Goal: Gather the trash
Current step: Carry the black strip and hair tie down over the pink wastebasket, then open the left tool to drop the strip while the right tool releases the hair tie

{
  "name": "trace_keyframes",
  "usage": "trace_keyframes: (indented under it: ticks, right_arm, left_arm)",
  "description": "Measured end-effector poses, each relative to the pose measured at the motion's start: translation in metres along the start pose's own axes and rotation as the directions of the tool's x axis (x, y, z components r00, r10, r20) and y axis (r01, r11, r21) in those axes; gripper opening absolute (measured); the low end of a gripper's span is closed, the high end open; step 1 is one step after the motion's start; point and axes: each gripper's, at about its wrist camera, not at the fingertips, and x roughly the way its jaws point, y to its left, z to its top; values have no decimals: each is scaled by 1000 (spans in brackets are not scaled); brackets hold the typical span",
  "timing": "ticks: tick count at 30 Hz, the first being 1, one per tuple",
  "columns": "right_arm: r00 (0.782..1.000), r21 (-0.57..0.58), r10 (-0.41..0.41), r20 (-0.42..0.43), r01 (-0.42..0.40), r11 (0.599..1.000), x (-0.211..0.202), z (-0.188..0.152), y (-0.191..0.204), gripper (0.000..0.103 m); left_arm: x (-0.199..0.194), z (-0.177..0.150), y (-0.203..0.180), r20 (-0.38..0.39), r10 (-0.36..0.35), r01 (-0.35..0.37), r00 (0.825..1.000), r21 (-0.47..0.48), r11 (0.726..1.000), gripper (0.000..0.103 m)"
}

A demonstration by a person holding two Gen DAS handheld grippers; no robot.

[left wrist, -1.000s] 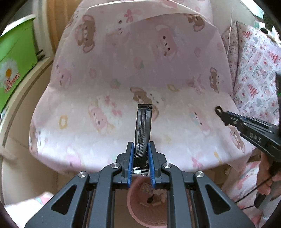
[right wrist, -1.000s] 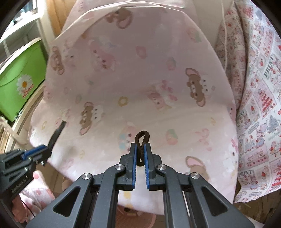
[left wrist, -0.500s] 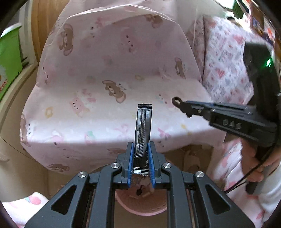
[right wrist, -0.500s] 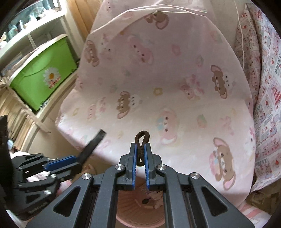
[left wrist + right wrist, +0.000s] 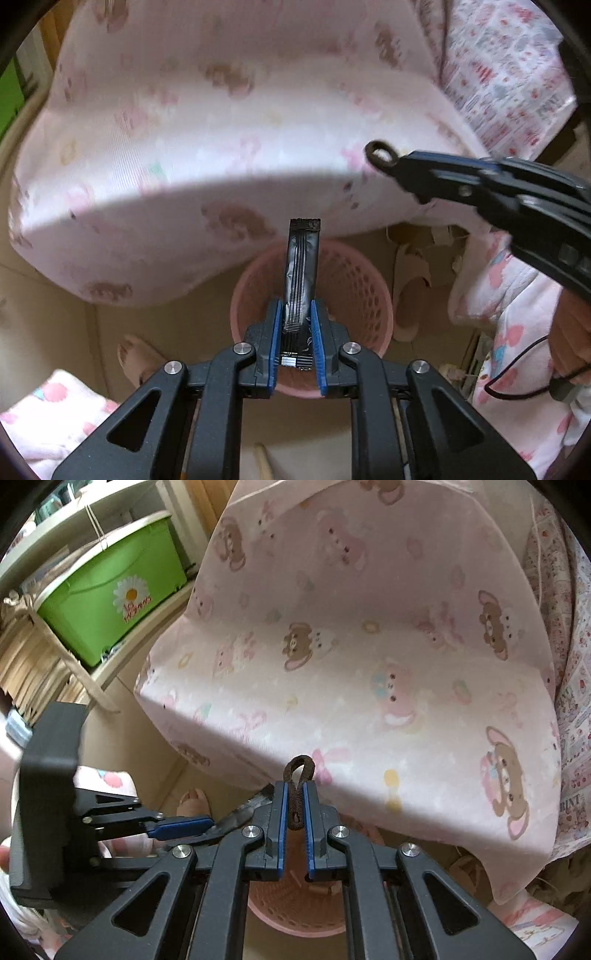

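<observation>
At the far left, a green storage bin with a daisy sticker sits on a pale shelf, with a beige floor below it. A pink cloth printed with bears and rabbits covers the raised surface ahead of me, and its front edge hangs over a pink mesh basket standing on the floor. A patterned quilt lies to the right of the cloth. Small scraps lie in the basket bottom. My left gripper points steeply down above the basket opening; its blue pads are closed tight on the lower end of a black sachet, which stands upright between them over the basket. My right gripper is angled down, just to the right of the left one, above the basket's rim; its pads are pinched narrow on a dark brown hair tie, whose loop protrudes past the tips. A slipper lies on the floor just right of the basket.
</observation>
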Motion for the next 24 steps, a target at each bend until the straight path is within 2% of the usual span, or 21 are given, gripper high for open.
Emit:
trace_keyframes:
  ticks: [3,6,8,11,17,22,24]
  right_arm:
    - [999,-26,-4,-38,3,1000,9,-5,5,9]
    - [995,-69,-5,-96,-1,998,20,-12,12,9]
    - [992,-88,-21,-126,10,996,28,-17,15,9]
    - [984,-76,-31,-177,18,997,43,-24,13,9]
    - [956,-49,-83,-283,72,996,85,-39,3,9]
    - [922,-72,-135,-362,116,991,119,-54,3,9]
    - [910,-81,-150,-387,129,988,133,-55,7,9]
  left_arm:
    - [18,-3,2,-43,23,-23,999,-21,1000,15]
    - [38,-5,6,-107,-4,-2,994,-54,999,15]
    - [49,-7,6,-139,4,-13,990,-60,998,15]
    - [69,-11,10,-196,-4,-12,981,-81,997,15]
    - [121,-17,22,-310,-40,-10,950,-158,987,15]
    - [145,-24,19,-369,-4,-46,929,-127,991,15]
    - [152,-28,19,-395,-10,-44,919,-128,991,15]
